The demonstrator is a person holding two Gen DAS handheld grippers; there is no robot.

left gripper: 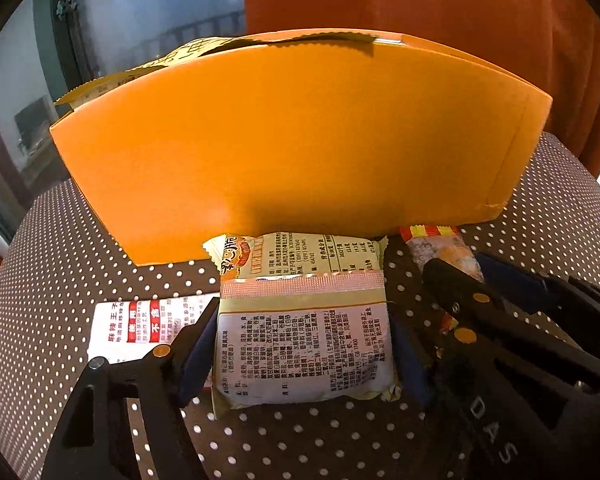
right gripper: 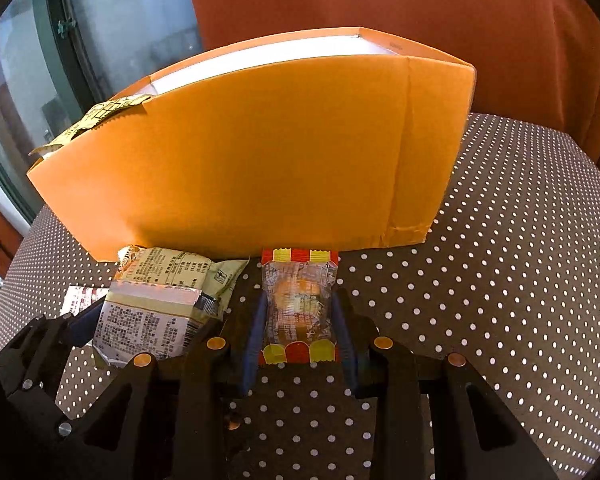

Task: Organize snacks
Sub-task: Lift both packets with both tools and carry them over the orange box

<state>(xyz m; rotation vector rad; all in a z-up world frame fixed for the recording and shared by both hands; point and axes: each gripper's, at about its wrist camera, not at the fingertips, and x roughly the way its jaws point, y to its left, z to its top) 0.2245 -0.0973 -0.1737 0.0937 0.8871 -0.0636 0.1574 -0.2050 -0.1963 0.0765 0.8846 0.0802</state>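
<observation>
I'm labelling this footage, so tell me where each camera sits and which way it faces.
Left wrist: on the left gripper, angled down at the cream printed snack packet between its fingers.
Right wrist: on the right gripper, angled down, gripping a clear red-and-yellow-edged snack packet.
Shared: the orange cardboard box, polka-dot tablecloth, both packets, each other's gripper.

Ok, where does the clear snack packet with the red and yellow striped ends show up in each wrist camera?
Left wrist view: the striped-end packet is at right of centre, mostly hidden behind the right tongs.
Right wrist view: the packet sits at lower centre, clamped between the right tongs.
Shared landmark: the orange box stands just behind it in both views.
</observation>
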